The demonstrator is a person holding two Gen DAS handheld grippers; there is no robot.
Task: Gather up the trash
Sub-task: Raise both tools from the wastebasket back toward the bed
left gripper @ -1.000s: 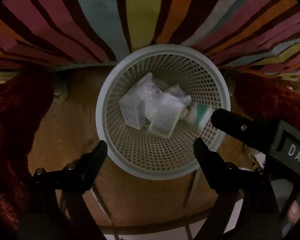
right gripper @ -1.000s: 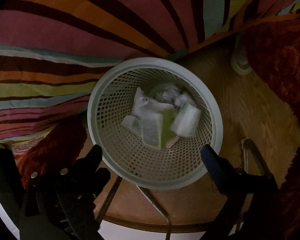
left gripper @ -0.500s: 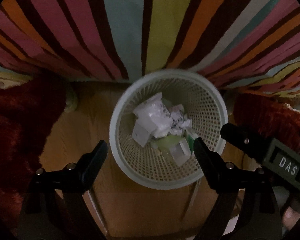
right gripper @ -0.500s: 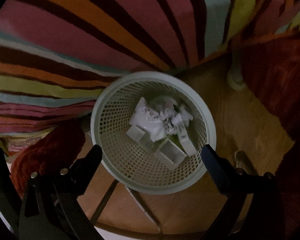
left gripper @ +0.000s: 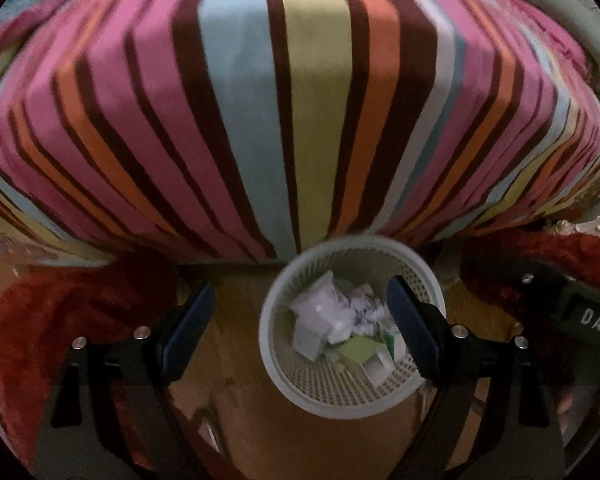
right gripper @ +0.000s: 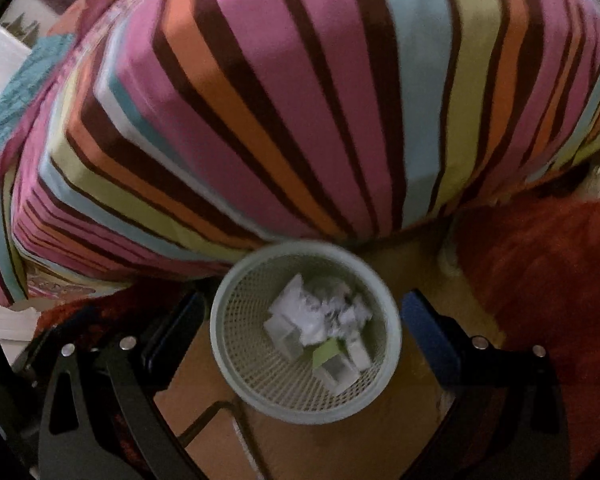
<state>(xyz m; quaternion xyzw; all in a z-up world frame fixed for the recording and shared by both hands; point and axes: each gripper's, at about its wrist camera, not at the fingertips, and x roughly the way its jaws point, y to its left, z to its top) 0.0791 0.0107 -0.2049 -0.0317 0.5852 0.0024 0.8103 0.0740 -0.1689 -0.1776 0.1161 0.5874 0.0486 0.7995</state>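
Observation:
A pale mesh waste basket [left gripper: 278,376] [right gripper: 392,348] stands on the wooden floor at the foot of a striped bed. Inside lies trash [left gripper: 340,328] [right gripper: 320,328]: crumpled white paper, small white boxes and a yellow-green piece. My left gripper [left gripper: 300,304] hangs open well above the basket, nothing between its fingers. In the right wrist view my right gripper [right gripper: 304,312] is open too, high over the basket and empty. The right gripper's dark body shows at the right edge of the left wrist view, with fingers of a hand below it.
The striped bedcover [left gripper: 300,100] [right gripper: 300,100] fills the upper half of both views. Red shaggy rugs [left gripper: 60,320] [right gripper: 540,280] lie left and right of the basket. A thin metal frame [right gripper: 216,412] crosses the floor below the basket.
Both grippers have risen and tipped up, so the basket looks smaller and lower and more of the bed shows. A green-and-white tube at the right gripper's tip a second ago now lies among the trash.

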